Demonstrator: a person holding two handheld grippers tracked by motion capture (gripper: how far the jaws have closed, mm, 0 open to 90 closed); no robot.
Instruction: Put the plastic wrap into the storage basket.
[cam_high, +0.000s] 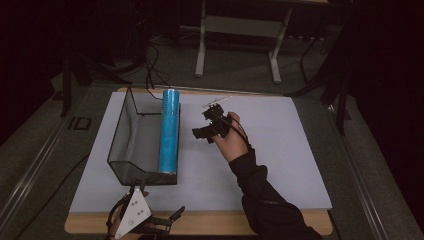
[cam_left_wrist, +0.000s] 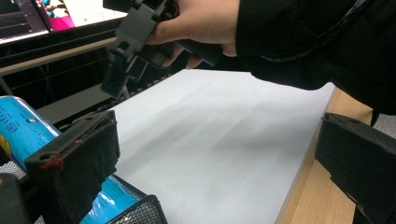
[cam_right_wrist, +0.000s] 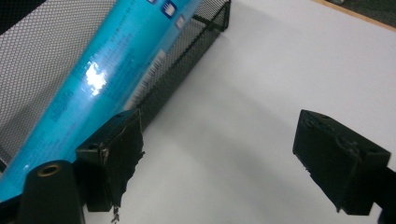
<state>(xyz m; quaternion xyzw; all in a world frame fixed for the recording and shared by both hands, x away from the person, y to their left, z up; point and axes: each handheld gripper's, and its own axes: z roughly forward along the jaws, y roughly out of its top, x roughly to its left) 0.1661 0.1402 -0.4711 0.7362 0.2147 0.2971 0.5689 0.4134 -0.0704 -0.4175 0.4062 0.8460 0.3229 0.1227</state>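
Blue tube (cam_high: 169, 131) lies along the mesh basket's (cam_high: 120, 131) right side on the table (cam_high: 280, 150), we see from high view; right tool (cam_high: 206, 127) beside it. Left view: left tool (cam_left_wrist: 219, 158) released, w/ nothing between. Right view: right tool released too.

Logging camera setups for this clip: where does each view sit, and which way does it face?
High view: above the table's near side, looking forward and down; shows sleeve, both hand-held grippers, basket.
Left gripper view: near edge, facing across the table; own open jaws, the other hand.
Right gripper view: over the sheet, facing the basket; own open jaws.
All three share the blue tube.
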